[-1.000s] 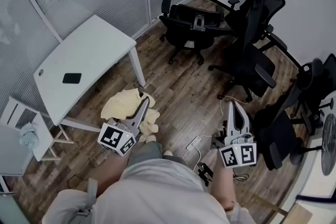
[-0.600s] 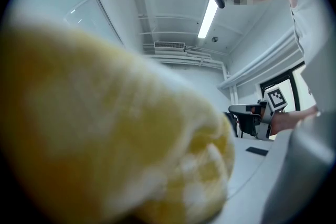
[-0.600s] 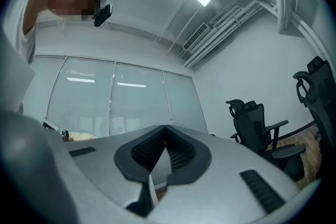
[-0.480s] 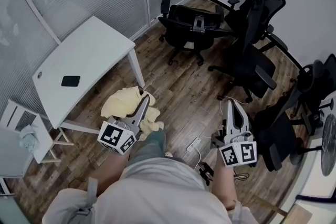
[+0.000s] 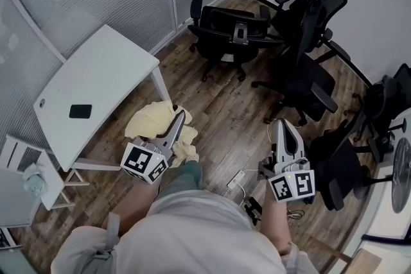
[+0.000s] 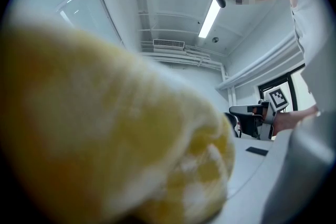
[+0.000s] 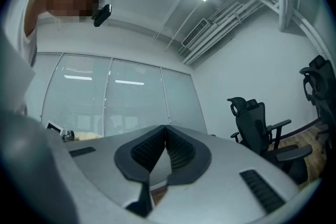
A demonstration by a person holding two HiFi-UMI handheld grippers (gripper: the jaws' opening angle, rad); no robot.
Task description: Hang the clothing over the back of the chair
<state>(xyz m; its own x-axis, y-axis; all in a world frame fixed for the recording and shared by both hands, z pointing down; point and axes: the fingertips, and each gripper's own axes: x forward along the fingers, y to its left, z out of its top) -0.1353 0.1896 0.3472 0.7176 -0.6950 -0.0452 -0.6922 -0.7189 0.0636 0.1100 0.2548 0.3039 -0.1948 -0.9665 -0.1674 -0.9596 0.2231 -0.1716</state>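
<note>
My left tool [image 5: 179,115] is clamped on the yellow garment [image 5: 149,123]. The garment bunches at the tool's tip, just left of centre in the head view, and hangs over the wooden floor [image 5: 225,112] near the corner leg of the white table [image 5: 109,70]. In the left gripper view the same soft yellow cloth [image 6: 115,128] fills most of the frame from the left and covers the jaws. My right tool [image 5: 281,123] is right of centre in the lower half of the head view, closed and holding nothing. The right gripper view shows its ribbed pads [image 7: 181,152] meeting at the tips. A dark phone [image 5: 80,111] lies flat on the table at the left. Black office chairs [image 5: 231,35] stand in the upper middle and upper right, well apart from the garment, which is not yet over any chair back.
</note>
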